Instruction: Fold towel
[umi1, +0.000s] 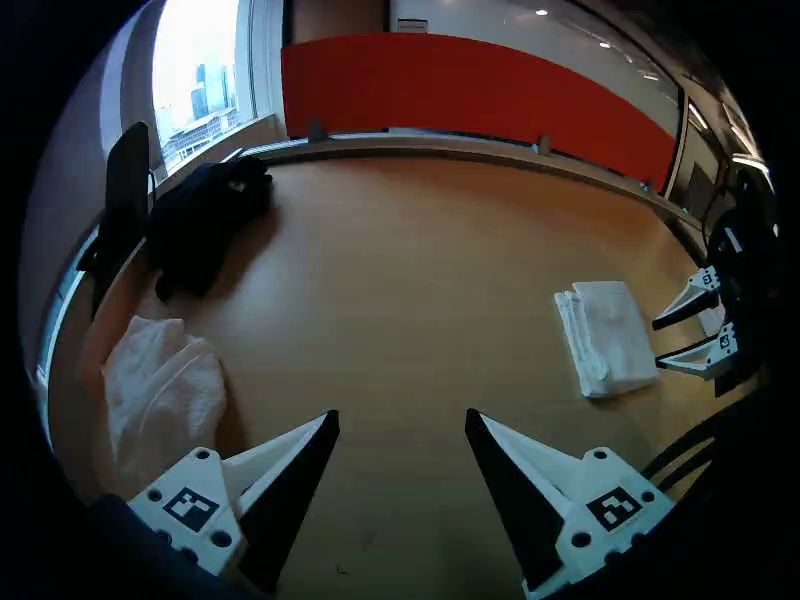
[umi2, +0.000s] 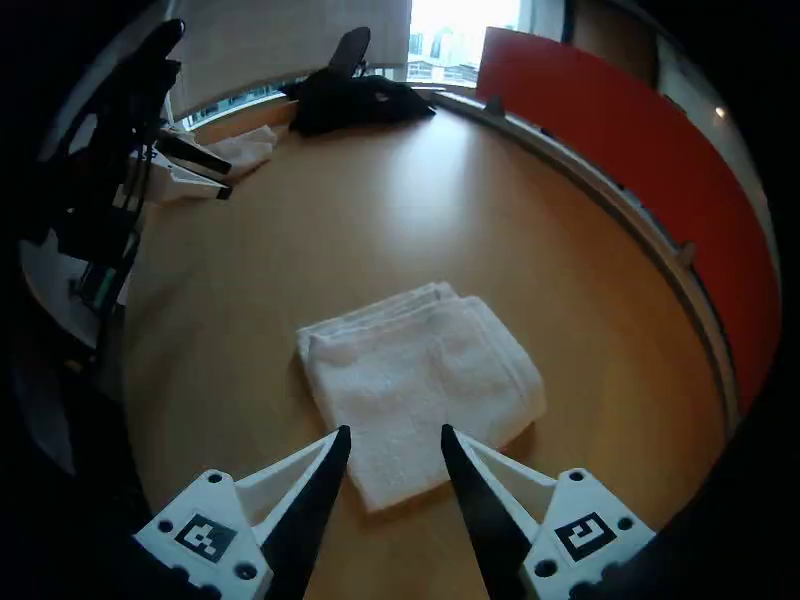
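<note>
Here, a folded white towel lies on a wooden table just ahead of the open, empty right gripper, the left gripper also open, well aside; a stray nudge could undo its folds.

Right hand-held gripper – 2 fingers parted, tips over near edge of folded towel on wooden table.
</note>
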